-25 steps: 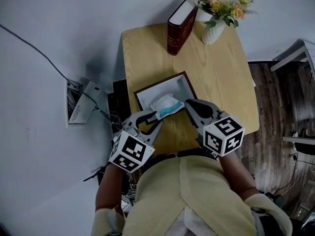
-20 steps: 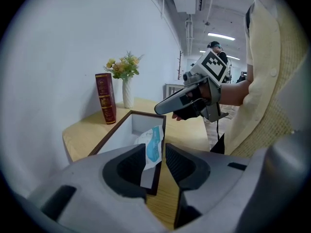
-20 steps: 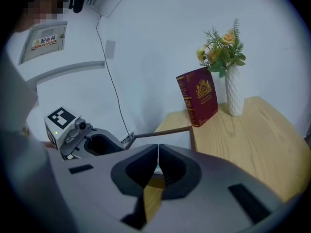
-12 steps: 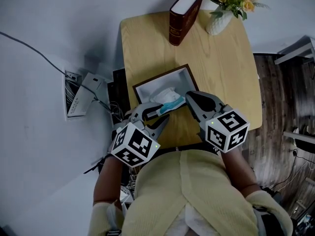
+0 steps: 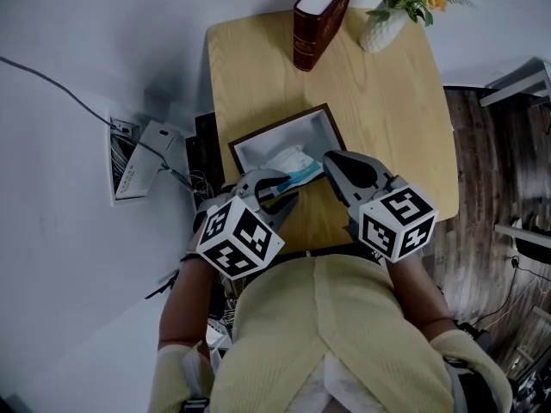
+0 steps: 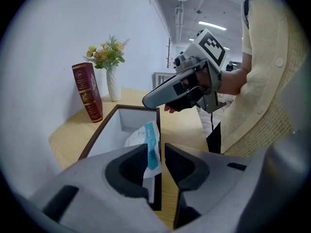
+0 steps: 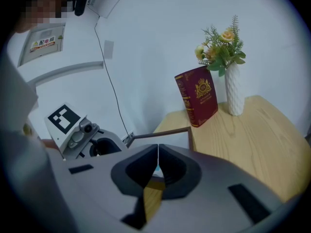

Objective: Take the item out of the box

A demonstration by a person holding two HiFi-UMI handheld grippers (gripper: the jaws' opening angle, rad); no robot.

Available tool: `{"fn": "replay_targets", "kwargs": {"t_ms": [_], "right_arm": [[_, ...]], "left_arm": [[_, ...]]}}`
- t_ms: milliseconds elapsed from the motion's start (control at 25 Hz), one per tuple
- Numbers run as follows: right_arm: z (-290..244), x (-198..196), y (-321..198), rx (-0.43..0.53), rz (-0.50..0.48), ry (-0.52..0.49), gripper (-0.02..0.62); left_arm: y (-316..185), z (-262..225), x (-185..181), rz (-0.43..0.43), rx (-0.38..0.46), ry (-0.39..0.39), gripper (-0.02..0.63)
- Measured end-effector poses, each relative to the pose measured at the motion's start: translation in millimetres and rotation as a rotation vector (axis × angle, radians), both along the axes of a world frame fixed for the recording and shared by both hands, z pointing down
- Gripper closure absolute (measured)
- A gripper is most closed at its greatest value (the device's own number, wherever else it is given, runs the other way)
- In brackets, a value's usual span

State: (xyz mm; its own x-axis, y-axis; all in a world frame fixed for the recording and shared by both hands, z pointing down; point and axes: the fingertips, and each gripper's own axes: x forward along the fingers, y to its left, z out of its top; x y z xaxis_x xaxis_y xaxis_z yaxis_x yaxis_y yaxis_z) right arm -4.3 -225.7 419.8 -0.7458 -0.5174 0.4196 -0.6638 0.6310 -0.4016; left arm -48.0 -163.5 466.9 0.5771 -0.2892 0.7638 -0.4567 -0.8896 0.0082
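Note:
A dark-rimmed box (image 5: 258,147) with a white inside lies at the near side of the wooden table. A white packet with a teal edge (image 5: 288,162) leans up over the box's near wall. My left gripper (image 5: 291,189) is at the packet's near corner. Its jaws are open. In the left gripper view (image 6: 155,159) the teal edge (image 6: 151,144) runs into the gap and neither pad presses on it. My right gripper (image 5: 329,158) hovers shut just right of the packet, its tip (image 6: 145,101) above the box rim (image 6: 97,135). Nothing shows between its pads (image 7: 158,152).
A red book (image 5: 314,20) and a white vase of flowers (image 5: 387,20) stand at the table's far edge. Bare tabletop (image 5: 387,110) lies right of the box. A wall socket box with cables (image 5: 133,157) is left of the table. The near table edge is under both grippers.
The left gripper's jaws have spread wider and it has edged up to the packet's corner. The packet and the right gripper stay about where they were.

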Motion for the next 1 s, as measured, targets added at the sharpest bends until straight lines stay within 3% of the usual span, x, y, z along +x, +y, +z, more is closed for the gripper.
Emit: {"fn": "replay_targets", "kwargs": {"t_ms": [200, 640, 1000], "right_arm": [[0, 0, 1, 0.0, -0.003, 0.001, 0.566], [2, -1, 4, 0.001, -0.011, 0.004, 0.566], [2, -2, 4, 0.003, -0.012, 0.007, 0.566]], "left_arm": [[-1, -1, 0, -0.012, -0.031, 0.021, 0.526], [0, -9, -1, -0.024, -0.073, 0.093, 0.552], [-7, -15, -5, -0.056, -0.05, 0.121, 0.566]]}}
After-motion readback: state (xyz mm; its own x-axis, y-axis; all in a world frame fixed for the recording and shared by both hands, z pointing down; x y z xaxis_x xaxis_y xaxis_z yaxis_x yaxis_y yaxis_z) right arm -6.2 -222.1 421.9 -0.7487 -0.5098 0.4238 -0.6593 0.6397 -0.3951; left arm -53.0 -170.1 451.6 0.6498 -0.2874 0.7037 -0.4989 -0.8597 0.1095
